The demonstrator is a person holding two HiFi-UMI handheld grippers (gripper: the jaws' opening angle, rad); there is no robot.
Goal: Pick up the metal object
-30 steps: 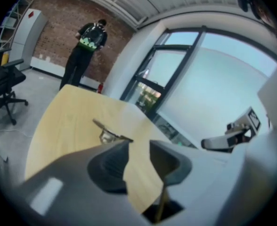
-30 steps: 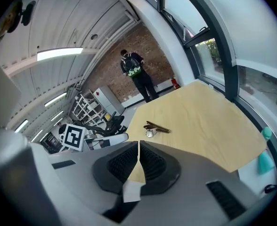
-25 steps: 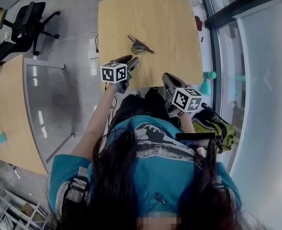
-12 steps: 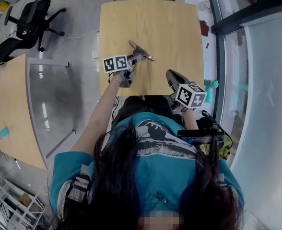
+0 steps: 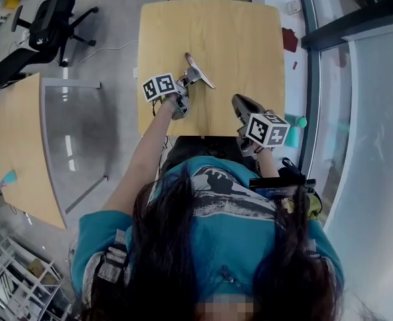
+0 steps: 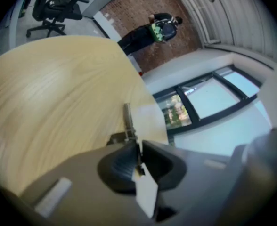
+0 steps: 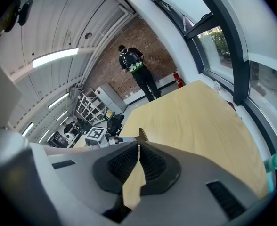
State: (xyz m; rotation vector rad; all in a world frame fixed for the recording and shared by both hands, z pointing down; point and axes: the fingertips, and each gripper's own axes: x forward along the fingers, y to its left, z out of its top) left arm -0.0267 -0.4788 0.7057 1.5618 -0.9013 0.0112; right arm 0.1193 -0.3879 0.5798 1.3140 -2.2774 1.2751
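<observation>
The metal object [image 5: 202, 72], a thin flat bar with a small block under it, lies near the middle of the light wooden table [image 5: 236, 39]. My left gripper [image 5: 188, 80] has reached its near end. In the left gripper view the bar [image 6: 127, 119] sticks out beyond the left gripper [image 6: 138, 147], whose jaws are closing with the metal pinched in the narrow gap between the pads. My right gripper [image 5: 240, 102] hovers at the table's near right edge. In its own view the right gripper [image 7: 138, 149] is shut with nothing between the pads.
A black office chair [image 5: 46, 25] stands on the floor at the far left. A second wooden table [image 5: 16, 146] is at the left. A window wall runs along the right, with a teal object [image 5: 297, 122] and a bag [image 5: 297, 179] below it. A person [image 7: 136, 69] stands far off.
My left gripper has moved forward across the table from the near edge up to the metal object and now has it between its jaws. The right gripper has hardly moved.
</observation>
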